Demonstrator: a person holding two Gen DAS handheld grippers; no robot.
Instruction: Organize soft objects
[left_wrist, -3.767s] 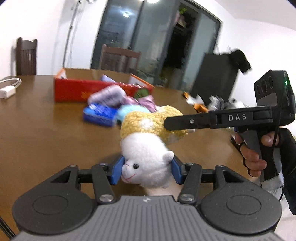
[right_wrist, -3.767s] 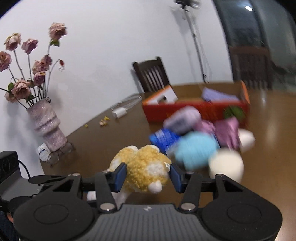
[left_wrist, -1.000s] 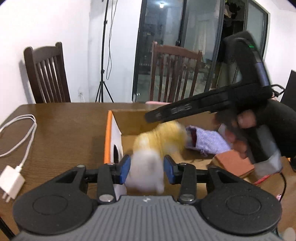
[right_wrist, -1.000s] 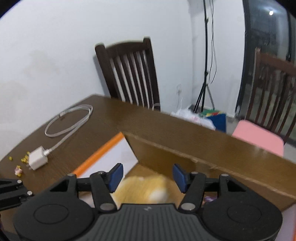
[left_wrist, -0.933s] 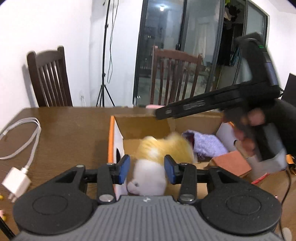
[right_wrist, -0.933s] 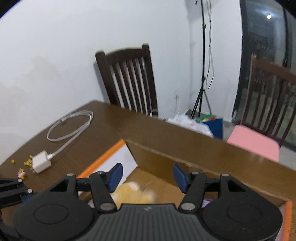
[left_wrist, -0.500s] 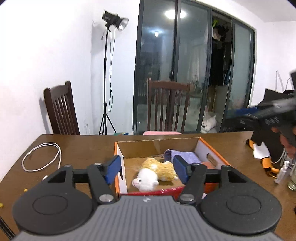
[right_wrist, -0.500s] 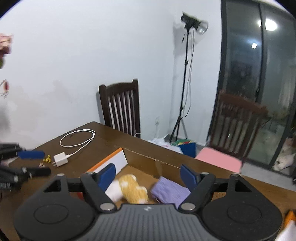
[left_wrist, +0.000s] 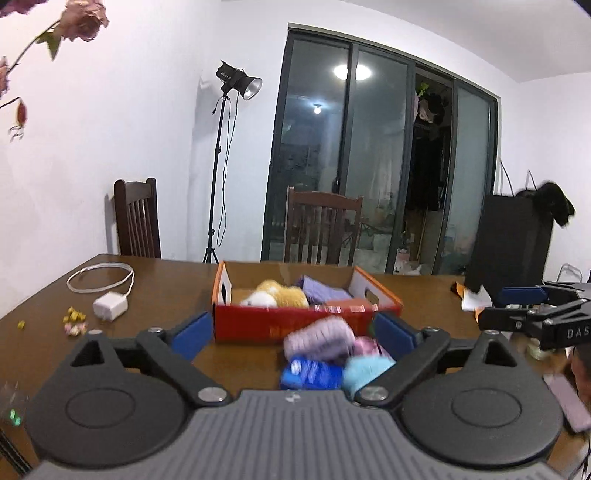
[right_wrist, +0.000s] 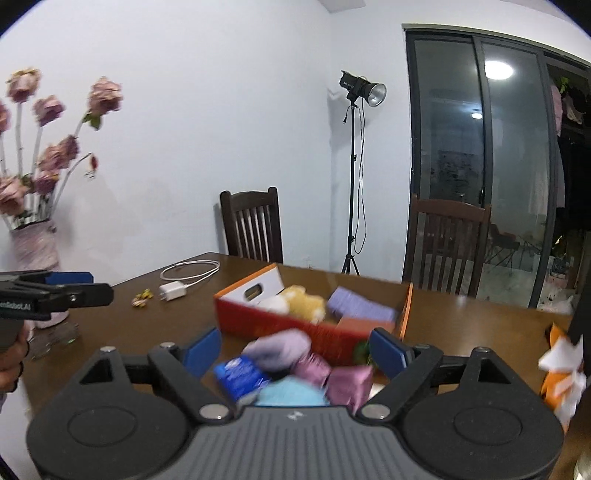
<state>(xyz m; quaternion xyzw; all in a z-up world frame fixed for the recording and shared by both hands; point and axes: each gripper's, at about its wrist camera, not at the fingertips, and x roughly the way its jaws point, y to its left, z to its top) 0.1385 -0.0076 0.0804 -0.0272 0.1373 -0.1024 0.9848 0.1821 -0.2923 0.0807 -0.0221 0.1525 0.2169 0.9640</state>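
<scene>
A red and orange cardboard box (left_wrist: 306, 323) (right_wrist: 280, 323) stands on the brown table. Inside lie the white and yellow plush toy (left_wrist: 277, 295) (right_wrist: 299, 304) and a purple cloth (left_wrist: 323, 290) (right_wrist: 360, 308). In front of the box is a pile of soft things: a lilac roll (left_wrist: 319, 338) (right_wrist: 277, 347), a blue pack (left_wrist: 310, 374) (right_wrist: 240, 373), a light blue ball (left_wrist: 367, 369) (right_wrist: 288, 397) and pink pieces (right_wrist: 347, 378). My left gripper (left_wrist: 291, 334) is open and empty, pulled back from the pile. My right gripper (right_wrist: 295, 350) is open and empty, also back from the pile.
A white charger with cable (left_wrist: 109, 304) (right_wrist: 173, 290) and small crumbs (left_wrist: 74, 321) lie at the table's left. A vase of pink flowers (right_wrist: 33, 243) stands at far left. Orange and white paper (right_wrist: 561, 373) lies at right. Chairs (left_wrist: 321, 229) stand behind the table.
Both grippers let go of the plush toy into the box and drew back and apart. The pile in front of the box has come into view between the open fingers.
</scene>
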